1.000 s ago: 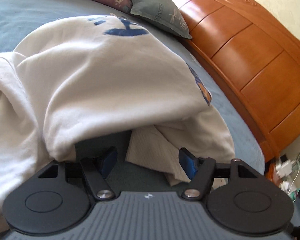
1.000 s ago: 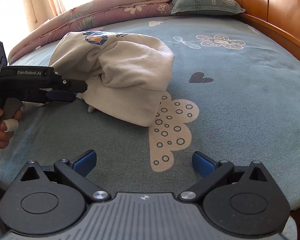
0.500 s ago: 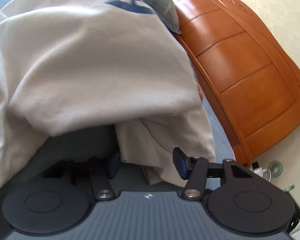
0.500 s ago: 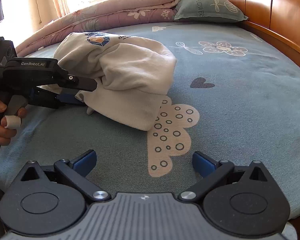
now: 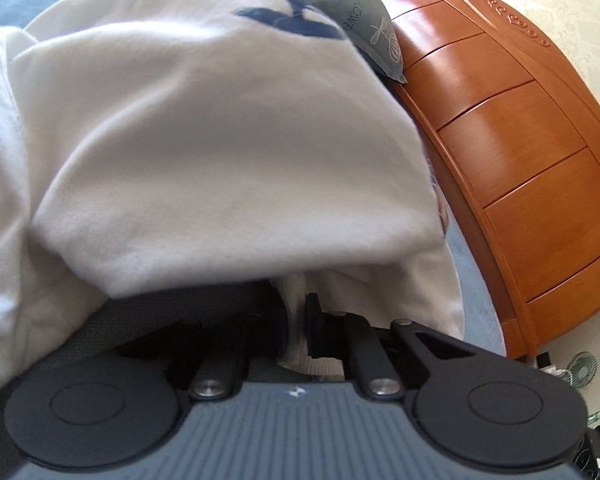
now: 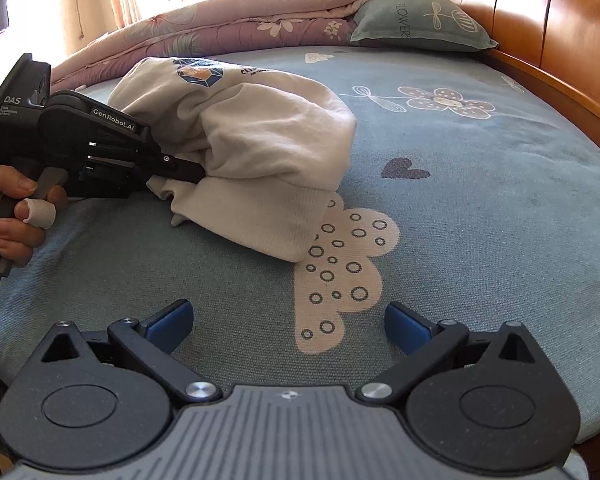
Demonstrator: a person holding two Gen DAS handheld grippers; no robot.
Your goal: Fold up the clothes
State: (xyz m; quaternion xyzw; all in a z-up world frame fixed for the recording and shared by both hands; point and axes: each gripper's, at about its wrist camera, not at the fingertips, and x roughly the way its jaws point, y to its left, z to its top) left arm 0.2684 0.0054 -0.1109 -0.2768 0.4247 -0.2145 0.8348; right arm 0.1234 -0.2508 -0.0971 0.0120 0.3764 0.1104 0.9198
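Pinching the white sweatshirt's [image 6: 260,136] ribbed hem, left gripper [image 5: 298,332] closes to spread it; right gripper [image 6: 288,322] gapes empty over bed [image 6: 480,208].

The left tool [image 5: 296,330] has pushed forward and closed on the white sweatshirt's [image 5: 204,152] ribbed hem.

- sweatshirt [image 6: 260,152]: cream fleecy cloth, matt, ribbed hem
- bedsheet [image 6: 480,208]: blue-grey woven cloth, matt, slightly rough
- headboard [image 5: 520,140] at 3 o'clock: orange wood, glossy lacquer
- right gripper [image 6: 288,326]: matt black plastic, bright metal pivot pins
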